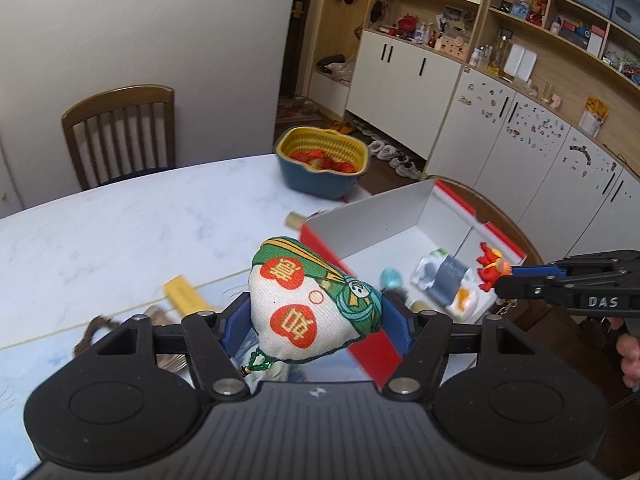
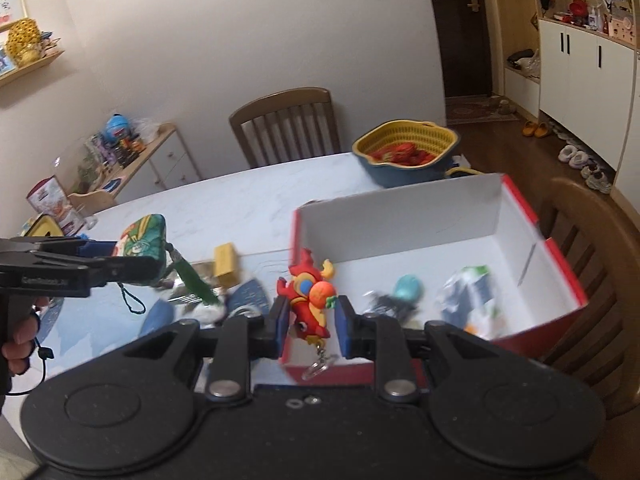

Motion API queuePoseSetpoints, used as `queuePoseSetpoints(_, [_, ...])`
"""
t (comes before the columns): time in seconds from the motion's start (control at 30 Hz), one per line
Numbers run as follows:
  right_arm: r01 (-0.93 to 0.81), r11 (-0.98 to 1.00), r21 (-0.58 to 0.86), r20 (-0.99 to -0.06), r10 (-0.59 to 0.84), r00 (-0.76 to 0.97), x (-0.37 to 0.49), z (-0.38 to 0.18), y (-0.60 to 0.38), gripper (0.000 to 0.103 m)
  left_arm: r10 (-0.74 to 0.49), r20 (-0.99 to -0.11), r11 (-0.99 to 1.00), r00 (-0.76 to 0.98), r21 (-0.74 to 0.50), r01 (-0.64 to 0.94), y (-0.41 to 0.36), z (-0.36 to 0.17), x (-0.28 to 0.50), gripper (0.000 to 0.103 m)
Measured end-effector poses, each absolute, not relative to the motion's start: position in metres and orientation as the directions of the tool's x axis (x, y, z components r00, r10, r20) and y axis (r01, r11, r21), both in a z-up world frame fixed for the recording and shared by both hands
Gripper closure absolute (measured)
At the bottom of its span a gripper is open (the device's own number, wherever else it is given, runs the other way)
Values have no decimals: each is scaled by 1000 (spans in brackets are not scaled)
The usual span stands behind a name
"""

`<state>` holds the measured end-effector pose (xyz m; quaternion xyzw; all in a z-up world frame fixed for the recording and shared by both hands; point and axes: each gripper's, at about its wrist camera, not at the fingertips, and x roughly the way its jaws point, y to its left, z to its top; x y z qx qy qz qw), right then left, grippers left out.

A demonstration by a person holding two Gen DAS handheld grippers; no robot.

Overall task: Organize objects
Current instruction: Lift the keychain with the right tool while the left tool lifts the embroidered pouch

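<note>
The left gripper [image 1: 316, 320], black with blue pads, has its jaws closed on a white fabric pouch printed with red circles and a green figure [image 1: 308, 304]. The pouch is held clear of the desk, a green knotted cord hanging from its lower end. In the right wrist view the same pouch [image 2: 142, 240] shows at the left, with a green tassel [image 2: 192, 280] trailing below it and a hand [image 2: 20, 344] on the gripper's grip.

The right gripper [image 2: 310, 320] has its jaws closed on a red and orange rubbery cartoon figure keychain [image 2: 310, 300]. A metal ring and chain [image 2: 318, 364] hang beneath it. The keychain is held above the near left corner of the box.

The open red cardboard box with a white interior [image 2: 400, 216] stands on the white marble-patterned desk [image 1: 120, 232], at its right side. Inside lie a blue-green round item [image 2: 408, 288], a dark item beside it, blurred, and a white crumpled packet with grey and orange print [image 2: 468, 300].

On the desk left of the box lie a yellow rectangular block [image 2: 226, 264] and several small items too blurred to identify. A blue tub with a yellow slatted basket insert [image 2: 408, 148] stands at the far edge of the desk, holding red contents. A brown wooden slat-back chair [image 2: 286, 124] stands behind the desk, and another [image 2: 580, 240] stands beside the box.
</note>
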<state>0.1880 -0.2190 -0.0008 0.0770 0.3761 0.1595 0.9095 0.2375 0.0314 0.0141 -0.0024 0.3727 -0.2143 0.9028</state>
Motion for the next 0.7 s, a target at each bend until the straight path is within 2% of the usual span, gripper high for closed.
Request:
queuePoseSetpoints(0.3, [-224, 949, 221, -666, 315, 676, 218, -6, -261, 80, -395, -681, 895, 617, -133, 427, -39, 16, 276, 35])
queuePoseSetpoints(0.7, [-249, 942, 224, -679, 334, 653, 250, -23, -292, 80, -374, -726, 888, 576, -102, 448, -118, -7, 321, 35])
